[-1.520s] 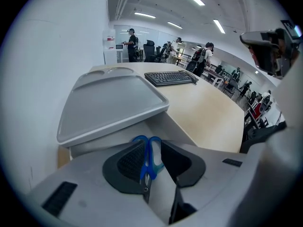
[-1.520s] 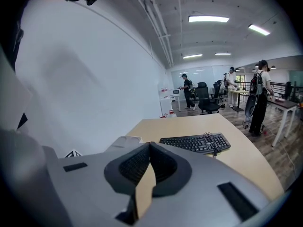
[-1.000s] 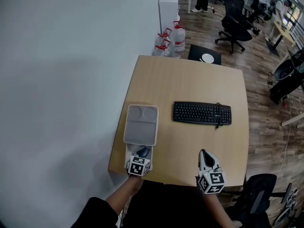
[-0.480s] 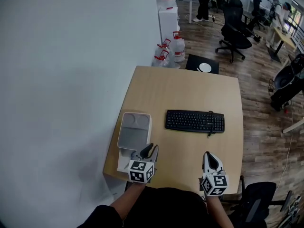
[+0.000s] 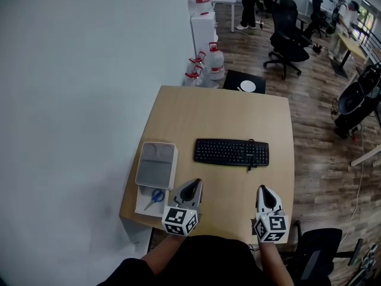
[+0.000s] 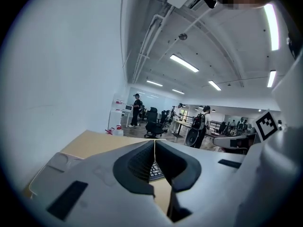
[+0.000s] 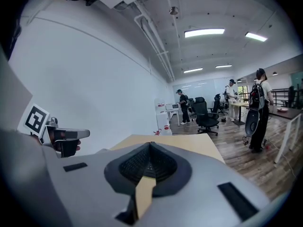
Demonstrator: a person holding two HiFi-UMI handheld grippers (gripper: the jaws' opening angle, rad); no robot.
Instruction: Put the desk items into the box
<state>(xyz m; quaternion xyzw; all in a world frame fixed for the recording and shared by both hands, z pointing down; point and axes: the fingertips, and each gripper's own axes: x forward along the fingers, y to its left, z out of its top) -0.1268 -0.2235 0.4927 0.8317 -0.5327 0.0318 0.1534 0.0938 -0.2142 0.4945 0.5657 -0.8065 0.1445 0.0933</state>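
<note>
One scissors (image 5: 155,196) in box (image 5: 141,203), left of left gripper (image 5: 194,185).

A smooth, matt light-wood desk (image 5: 226,112) carries a black plastic keyboard (image 5: 231,152) and a matt grey plastic box (image 5: 156,165). The dark wood-plank floor (image 5: 321,124) around it has a slight sheen.

Black sleeve (image 5: 128,270); pale grey left tongs (image 5: 196,182) and right tongs (image 5: 262,188) with black-and-white marker cubes (image 5: 180,220).
</note>
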